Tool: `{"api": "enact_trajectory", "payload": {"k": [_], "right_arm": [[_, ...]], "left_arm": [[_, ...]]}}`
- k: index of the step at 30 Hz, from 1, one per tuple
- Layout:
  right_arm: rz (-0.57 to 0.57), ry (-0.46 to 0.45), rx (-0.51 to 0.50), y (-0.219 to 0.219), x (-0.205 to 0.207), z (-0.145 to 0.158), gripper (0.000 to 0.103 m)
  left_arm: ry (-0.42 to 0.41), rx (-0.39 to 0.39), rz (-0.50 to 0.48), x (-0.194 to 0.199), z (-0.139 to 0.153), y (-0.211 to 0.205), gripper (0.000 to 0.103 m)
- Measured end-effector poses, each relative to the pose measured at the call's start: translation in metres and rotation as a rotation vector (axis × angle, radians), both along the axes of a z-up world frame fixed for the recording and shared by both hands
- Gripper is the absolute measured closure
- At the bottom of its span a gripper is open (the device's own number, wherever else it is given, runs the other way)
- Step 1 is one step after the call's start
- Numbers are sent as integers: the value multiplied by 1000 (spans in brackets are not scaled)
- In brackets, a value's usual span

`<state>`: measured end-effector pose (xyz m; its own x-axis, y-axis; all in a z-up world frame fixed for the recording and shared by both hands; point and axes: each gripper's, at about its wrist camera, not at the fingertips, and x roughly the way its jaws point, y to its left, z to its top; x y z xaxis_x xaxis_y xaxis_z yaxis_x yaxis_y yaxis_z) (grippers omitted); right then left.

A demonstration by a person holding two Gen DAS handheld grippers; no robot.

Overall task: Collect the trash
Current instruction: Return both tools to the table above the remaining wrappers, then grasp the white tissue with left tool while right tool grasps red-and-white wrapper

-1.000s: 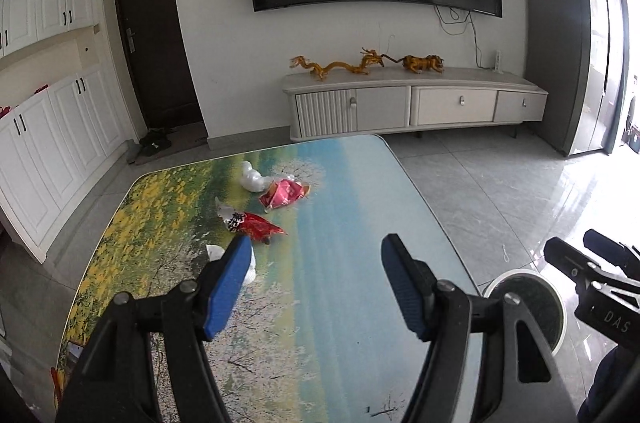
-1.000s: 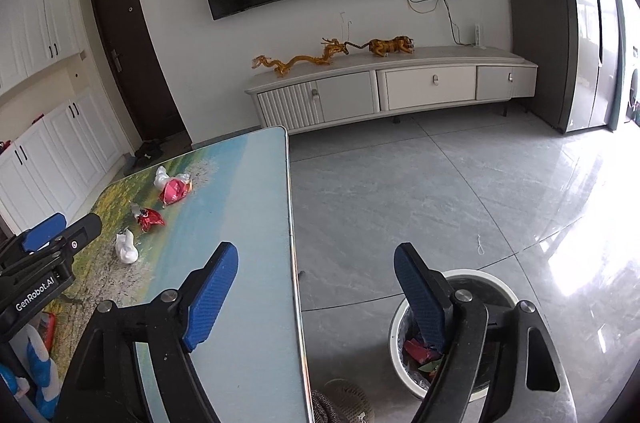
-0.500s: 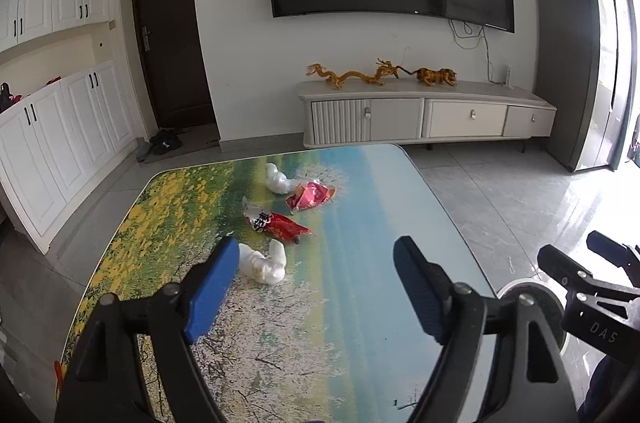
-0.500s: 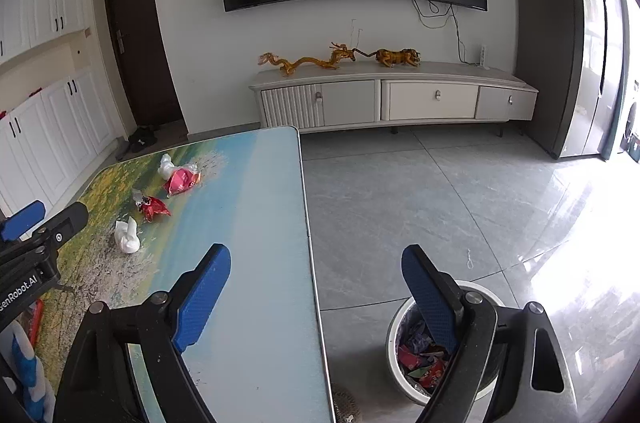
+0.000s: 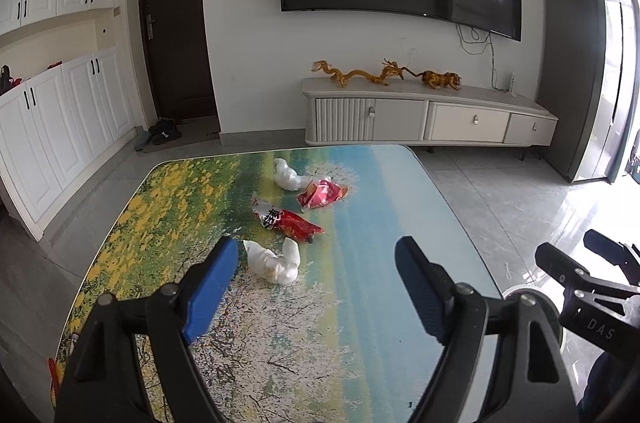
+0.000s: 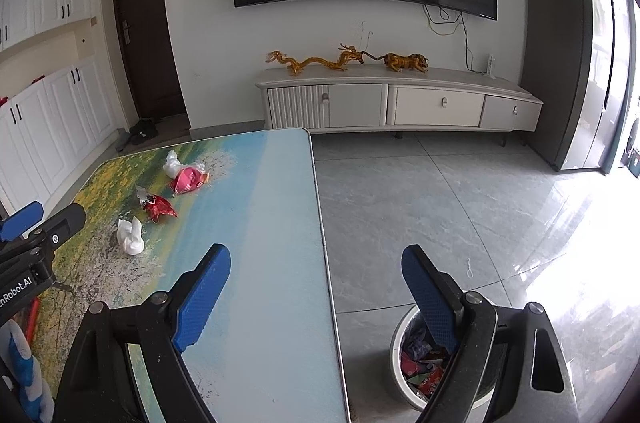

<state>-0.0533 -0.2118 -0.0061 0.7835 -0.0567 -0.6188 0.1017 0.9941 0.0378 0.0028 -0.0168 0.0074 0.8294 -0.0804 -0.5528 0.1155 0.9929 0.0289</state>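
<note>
Several pieces of trash lie on the picture-printed table (image 5: 380, 223): a near white paper wad (image 5: 274, 261) (image 6: 130, 237), a red wrapper (image 5: 290, 221) (image 6: 160, 207), a pink-red wrapper (image 5: 322, 193) (image 6: 188, 179) and a far white wad (image 5: 286, 175) (image 6: 173, 163). My left gripper (image 5: 318, 251) hovers open over the table's near half, short of the near wad, with nothing between its fingers. My right gripper (image 6: 316, 255) is open and empty above the table's right edge (image 6: 324, 243). On the floor under its right finger stands a white bin (image 6: 400, 339) holding wrappers.
A low TV cabinet (image 5: 428, 119) with golden dragon figures runs along the far wall under a wall TV. White cupboards (image 5: 48, 127) line the left side, with shoes by a dark door. Grey tiled floor (image 6: 440, 203) spreads to the table's right.
Both views have rolled upright. The left jaws have spread wider, and the near white wad has come out from behind the left finger. More of the bin shows in the right wrist view.
</note>
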Motion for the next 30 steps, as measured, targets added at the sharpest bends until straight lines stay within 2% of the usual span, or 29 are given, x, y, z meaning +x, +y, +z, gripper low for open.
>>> {"api": "enact_trajectory", "payload": {"k": [7, 13, 16, 21, 26, 30], "right_arm": [[86, -4, 14, 12, 21, 10, 16], [209, -16, 83, 30, 70, 24, 17], [262, -6, 98, 44, 102, 22, 22], [369, 64, 158, 74, 149, -6, 34], [480, 182, 222, 108, 186, -46, 47], [555, 249, 236, 131, 207, -71, 51]], "left_arm": [[23, -1, 17, 26, -2, 26, 23], [42, -16, 130, 70, 1, 81, 23], [61, -36, 181, 90, -1, 106, 23], [150, -100, 180, 114, -25, 125, 23], [255, -120, 91, 122, -62, 109, 23], [307, -111, 16, 125, -84, 88, 23]]}}
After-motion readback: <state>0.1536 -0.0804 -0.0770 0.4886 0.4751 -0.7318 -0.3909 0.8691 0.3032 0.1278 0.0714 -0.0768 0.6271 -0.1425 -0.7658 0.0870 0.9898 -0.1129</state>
